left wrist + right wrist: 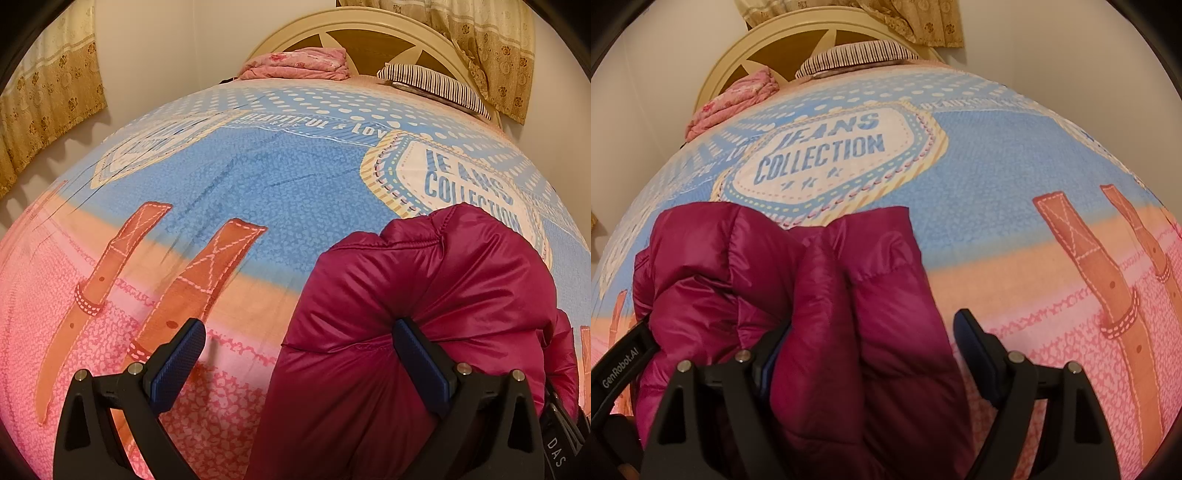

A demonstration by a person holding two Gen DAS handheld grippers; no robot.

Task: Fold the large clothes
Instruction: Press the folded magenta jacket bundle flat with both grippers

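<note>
Magenta quilted nylon is identified as the puffer jacket [436, 295], which is found bunched in a rounded heap on the bedspread [258, 192], below the printed "JEANS COLLECTION" badge [827, 147]. The left gripper [299, 354] is seen with its jaws spread wide; its right-hand pad is pressed into the jacket's edge, while the left-hand pad stands clear over bare bedspread, so nothing is clamped. The right gripper [871, 343] is likewise seen with its jaws parted: a fold of the jacket is lodged between them and lies against the left-hand pad, while the right-hand pad stands just beside the fabric, with a strip of bedspread visible in between. No grasp is confirmed on either side.

At the far end of the bed, a cream headboard [369, 33] is noted, with a pink folded quilt [295, 66] and a striped pillow [436, 86] set before it. Patterned curtains [48, 96] are recorded on the walls behind.
</note>
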